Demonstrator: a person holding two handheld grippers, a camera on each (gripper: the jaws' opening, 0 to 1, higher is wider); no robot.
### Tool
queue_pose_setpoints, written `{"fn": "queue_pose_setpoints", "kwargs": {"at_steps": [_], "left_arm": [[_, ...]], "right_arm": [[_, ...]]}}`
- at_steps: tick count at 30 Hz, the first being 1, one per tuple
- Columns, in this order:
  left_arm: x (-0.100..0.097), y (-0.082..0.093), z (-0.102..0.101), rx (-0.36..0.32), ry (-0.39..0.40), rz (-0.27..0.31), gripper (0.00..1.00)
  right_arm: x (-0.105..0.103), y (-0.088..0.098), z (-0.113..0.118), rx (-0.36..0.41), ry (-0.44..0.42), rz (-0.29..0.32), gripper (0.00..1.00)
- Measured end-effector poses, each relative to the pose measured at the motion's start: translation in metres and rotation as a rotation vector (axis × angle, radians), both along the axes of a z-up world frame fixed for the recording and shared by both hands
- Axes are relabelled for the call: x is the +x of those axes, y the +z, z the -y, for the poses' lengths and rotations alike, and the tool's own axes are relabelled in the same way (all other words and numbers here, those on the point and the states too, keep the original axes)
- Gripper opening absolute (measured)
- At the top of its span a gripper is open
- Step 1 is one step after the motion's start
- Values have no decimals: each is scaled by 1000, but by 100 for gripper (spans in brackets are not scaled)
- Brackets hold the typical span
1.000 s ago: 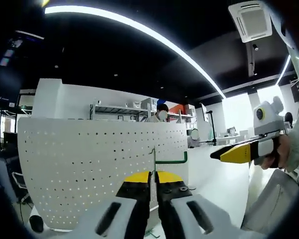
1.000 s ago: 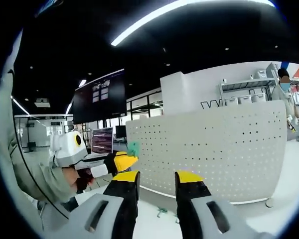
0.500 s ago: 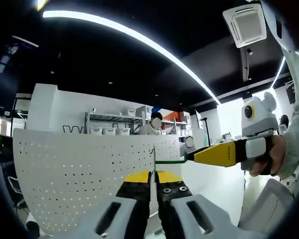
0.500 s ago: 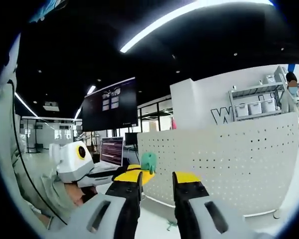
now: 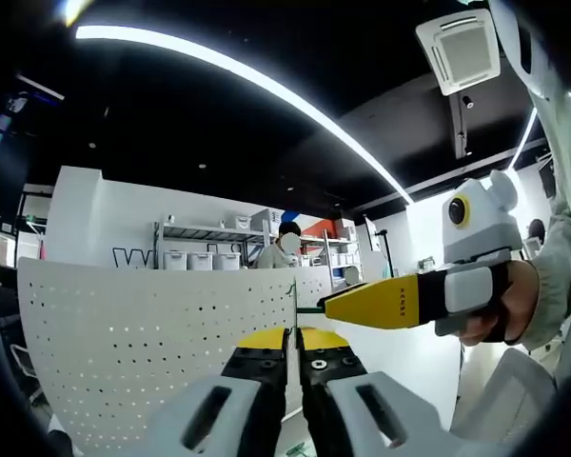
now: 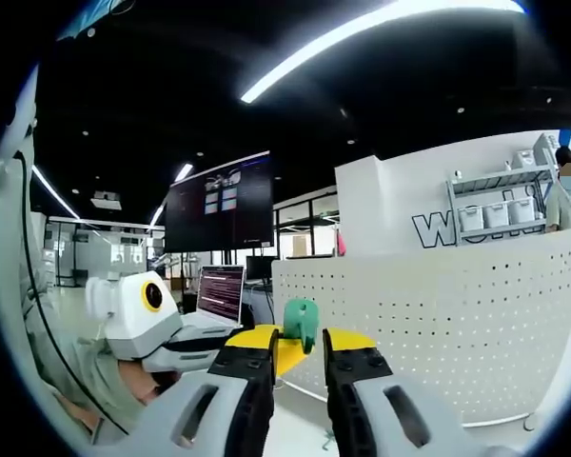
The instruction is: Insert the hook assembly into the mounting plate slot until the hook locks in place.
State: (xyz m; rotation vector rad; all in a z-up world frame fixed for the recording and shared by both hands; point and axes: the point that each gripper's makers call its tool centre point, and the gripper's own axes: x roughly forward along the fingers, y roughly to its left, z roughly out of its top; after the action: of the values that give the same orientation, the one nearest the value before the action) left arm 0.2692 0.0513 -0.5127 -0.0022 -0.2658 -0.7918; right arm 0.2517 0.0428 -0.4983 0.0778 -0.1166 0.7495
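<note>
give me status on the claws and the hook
Left claw shut on the hook assembly. Right claw closing around the hook's green tip. Perforated mounting plate behind, hook not inserted. Nothing in the way.

The left gripper (image 5: 296,341) has its jaws pressed together, while the hand-held right gripper (image 6: 300,345) reaches in with jaws narrowly parted.
</note>
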Motion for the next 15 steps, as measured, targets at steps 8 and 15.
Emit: {"fn": "queue_pose_setpoints", "kwargs": {"at_steps": [8,15], "left_arm": [[-4,-1,4,-6,-16,-6,4],[-8,-2,8,-12,-30,-11,4]], "right_arm": [[-1,1,-1,-10,3,16,9],[1,0,0,-16,-3,21,6]]}}
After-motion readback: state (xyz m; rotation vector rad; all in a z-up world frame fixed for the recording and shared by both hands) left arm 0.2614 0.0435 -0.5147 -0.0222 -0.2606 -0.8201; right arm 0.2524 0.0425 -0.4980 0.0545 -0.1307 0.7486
